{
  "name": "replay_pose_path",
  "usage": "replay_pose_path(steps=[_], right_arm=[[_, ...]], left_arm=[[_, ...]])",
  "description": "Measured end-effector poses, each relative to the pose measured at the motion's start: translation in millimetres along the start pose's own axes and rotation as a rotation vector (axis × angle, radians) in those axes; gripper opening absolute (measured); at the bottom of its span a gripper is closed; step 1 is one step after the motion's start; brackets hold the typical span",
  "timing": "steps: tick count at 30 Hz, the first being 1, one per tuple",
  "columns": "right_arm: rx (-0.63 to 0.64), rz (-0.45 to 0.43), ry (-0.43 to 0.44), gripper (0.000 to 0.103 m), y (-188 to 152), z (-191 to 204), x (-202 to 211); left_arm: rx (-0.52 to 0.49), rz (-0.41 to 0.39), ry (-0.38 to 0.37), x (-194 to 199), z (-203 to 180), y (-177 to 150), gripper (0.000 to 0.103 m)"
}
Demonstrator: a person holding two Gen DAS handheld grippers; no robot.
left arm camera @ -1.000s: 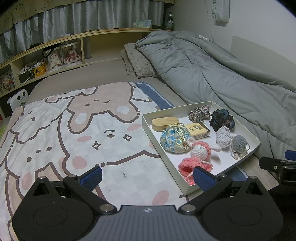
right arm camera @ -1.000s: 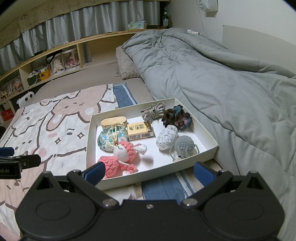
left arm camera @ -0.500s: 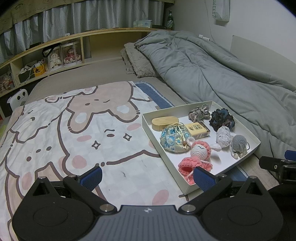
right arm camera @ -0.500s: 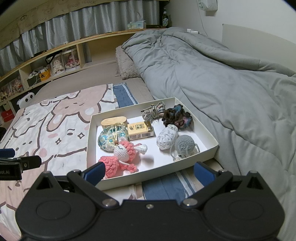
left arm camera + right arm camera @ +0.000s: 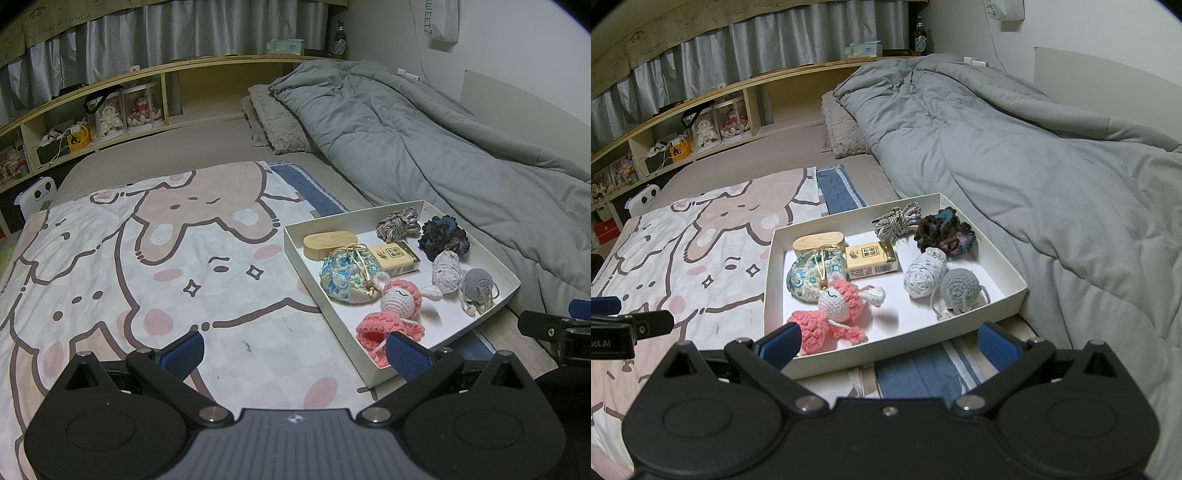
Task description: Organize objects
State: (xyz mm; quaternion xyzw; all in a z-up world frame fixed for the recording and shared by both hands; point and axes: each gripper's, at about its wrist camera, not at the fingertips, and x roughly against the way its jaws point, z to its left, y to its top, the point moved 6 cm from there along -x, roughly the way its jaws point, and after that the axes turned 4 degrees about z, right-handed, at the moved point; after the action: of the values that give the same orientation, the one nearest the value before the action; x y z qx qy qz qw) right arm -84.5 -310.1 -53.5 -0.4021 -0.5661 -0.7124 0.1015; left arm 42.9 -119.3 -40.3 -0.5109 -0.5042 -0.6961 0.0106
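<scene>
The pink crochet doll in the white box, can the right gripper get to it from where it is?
Probably yes. The pink crochet doll lies at the near edge of the white box, just ahead of the open right gripper. Nothing covers it; only the box's low front wall lies between, so the gripper would likely come in over it.

The location was a home bedroom. A bed [image 5: 207, 158] carried a rumpled grey duvet [image 5: 424, 147], a pillow [image 5: 277, 122] and a cartoon-print blanket [image 5: 147, 266]. A wooden headboard shelf [image 5: 110, 81] along the bed's far edge held boxed dolls [image 5: 125, 114], with grey curtains [image 5: 147, 37] above.
</scene>
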Motion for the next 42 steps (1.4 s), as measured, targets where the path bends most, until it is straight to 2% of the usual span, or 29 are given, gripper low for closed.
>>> replay_pose_path(steps=[42], right_arm=[[-0.002, 0.003, 0.000, 0.103, -2.4, 0.9, -0.1]], left_arm=[[0.001, 0.002, 0.000, 0.4, -0.1, -0.4, 0.103]])
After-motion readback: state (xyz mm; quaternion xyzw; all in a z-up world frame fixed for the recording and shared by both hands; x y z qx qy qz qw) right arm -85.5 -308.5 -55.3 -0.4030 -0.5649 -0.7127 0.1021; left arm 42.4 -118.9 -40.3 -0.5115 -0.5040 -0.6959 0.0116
